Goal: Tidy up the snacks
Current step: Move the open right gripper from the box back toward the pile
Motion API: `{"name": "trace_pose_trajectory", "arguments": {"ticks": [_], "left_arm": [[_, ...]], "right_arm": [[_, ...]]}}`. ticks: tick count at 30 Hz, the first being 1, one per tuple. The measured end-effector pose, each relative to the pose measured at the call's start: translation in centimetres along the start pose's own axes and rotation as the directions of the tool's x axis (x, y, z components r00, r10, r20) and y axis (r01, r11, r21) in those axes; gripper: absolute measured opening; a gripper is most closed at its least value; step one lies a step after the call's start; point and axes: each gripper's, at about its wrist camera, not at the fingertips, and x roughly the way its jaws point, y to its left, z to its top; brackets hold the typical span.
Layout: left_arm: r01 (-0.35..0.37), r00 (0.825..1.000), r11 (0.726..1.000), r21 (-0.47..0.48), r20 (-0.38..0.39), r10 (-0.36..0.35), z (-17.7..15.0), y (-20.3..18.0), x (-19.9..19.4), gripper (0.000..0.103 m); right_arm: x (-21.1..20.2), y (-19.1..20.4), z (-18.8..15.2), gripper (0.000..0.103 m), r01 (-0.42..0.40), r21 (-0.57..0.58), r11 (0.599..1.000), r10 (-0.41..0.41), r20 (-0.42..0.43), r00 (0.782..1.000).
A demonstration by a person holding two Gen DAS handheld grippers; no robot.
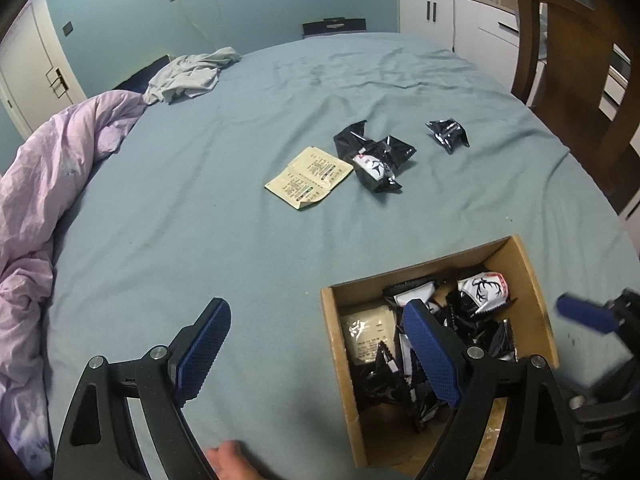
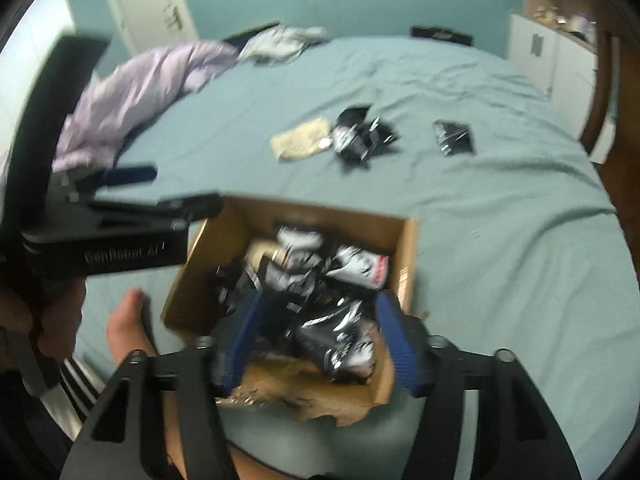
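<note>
Two grippers work over a bed (image 1: 248, 128) covered in a blue-green sheet. We hold the left gripper (image 1: 316, 346) with its jaws spread wide and nothing between them: one blue pad hangs over bare sheet, the other over the left side of the box (image 1: 524, 268). We hold the right gripper (image 2: 320, 340) above the near part of the box (image 2: 406, 248); its jaws stand partly apart, and no pad presses on anything. A black-and-white packet (image 2: 340, 340) lies in the box below the gap between the pads; whether it touches them we cannot tell, as that view is blurred.

The box is open cardboard, sitting near the bed's near edge, and holds a heap of black-and-white packets (image 1: 480, 292) plus a pale sachet (image 1: 368, 332) against its left wall.

Out on the sheet, toward the middle of the bed, lies a pair of cream sachets (image 1: 308, 178) joined side by side. Just beside them, on the right, sit two black packets (image 1: 376, 156), touching each other. A third black packet (image 1: 448, 134) lies apart, farther right.

A lilac duvet (image 1: 44, 184) is bunched along the bed's left edge, and a grey garment (image 1: 192, 74) lies at the far left corner. A bare foot (image 2: 128, 328) rests on the sheet left of the box.
</note>
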Motion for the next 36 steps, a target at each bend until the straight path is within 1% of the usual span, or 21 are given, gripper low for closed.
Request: {"name": "trace_pose_trajectory", "arguments": {"ticks": [3, 6, 8, 12, 14, 18, 22, 24, 27, 28, 30, 32, 36], "left_arm": [[-0.009, 1.0, 1.0, -0.006, 0.01, 0.009, 0.1, 0.0, -0.2, 0.089], [-0.015, 1.0, 1.0, -0.005, 0.009, 0.015, 0.2, -0.2, -0.1, 0.089], [-0.005, 1.0, 1.0, -0.007, 0.005, 0.006, 0.3, -0.3, 0.0, 0.089], [0.017, 1.0, 1.0, -0.002, -0.004, -0.017, 0.5, -0.7, 0.1, 0.089], [0.031, 0.999, 1.0, 0.004, -0.013, -0.031, 0.7, -1.1, 0.4, 0.089], [0.071, 0.997, 0.997, 0.011, -0.029, -0.07, 0.9, -1.7, 0.8, 0.089], [0.095, 0.995, 0.995, 0.025, -0.034, -0.094, 1.0, -2.2, 0.9, 0.09], [0.099, 0.994, 0.995, 0.026, -0.036, -0.098, 1.0, -2.2, 1.1, 0.09], [0.159, 0.984, 0.987, -0.019, -0.077, -0.16, 1.1, -1.6, 1.9, 0.09], [0.179, 0.979, 0.983, -0.049, -0.094, -0.183, 1.1, -1.2, 2.3, 0.089], [0.198, 0.972, 0.976, -0.094, -0.11, -0.208, 1.2, -0.5, 2.8, 0.089], [0.209, 0.968, 0.969, -0.129, -0.113, -0.224, 1.4, 0.2, 3.1, 0.089], [0.224, 0.963, 0.958, -0.18, -0.108, -0.246, 1.6, 1.1, 3.3, 0.089]], "right_arm": [[-1.1, -0.4, 0.3, 0.072, 0.051, 0.014, 0.999, -0.051, 0.035, 0.998], [-2.0, -1.2, 0.4, 0.078, 0.128, 0.025, 0.991, -0.129, 0.07, 0.989], [-2.1, -1.4, 0.5, 0.079, 0.177, 0.016, 0.984, -0.178, 0.074, 0.981], [-1.8, -2.0, 1.4, 0.079, 0.285, -0.026, 0.958, -0.282, 0.078, 0.956], [-1.4, -2.1, 2.2, 0.079, 0.314, -0.043, 0.949, -0.31, 0.081, 0.947], [1.1, -3.3, 3.9, 0.079, 0.264, -0.032, 0.964, -0.263, 0.035, 0.964], [3.2, -5.6, 5.5, 0.079, 0.247, -0.009, 0.969, -0.247, -0.012, 0.969], [4.3, -7.1, 6.5, 0.079, 0.211, 0.026, 0.977, -0.21, -0.042, 0.977], [6.5, -9.8, 8.3, 0.079, 0.116, 0.132, 0.984, -0.105, -0.092, 0.99], [7.1, -10.3, 8.7, 0.079, 0.095, 0.157, 0.983, -0.08, -0.097, 0.992], [8.3, -11.4, 9.6, 0.079, 0.072, 0.184, 0.98, -0.053, -0.106, 0.993], [9.6, -12.0, 10.5, 0.079, 0.081, 0.175, 0.981, -0.062, -0.111, 0.992], [11.9, -13.1, 12.6, 0.079, 0.127, 0.138, 0.982, -0.113, -0.105, 0.988]]}}
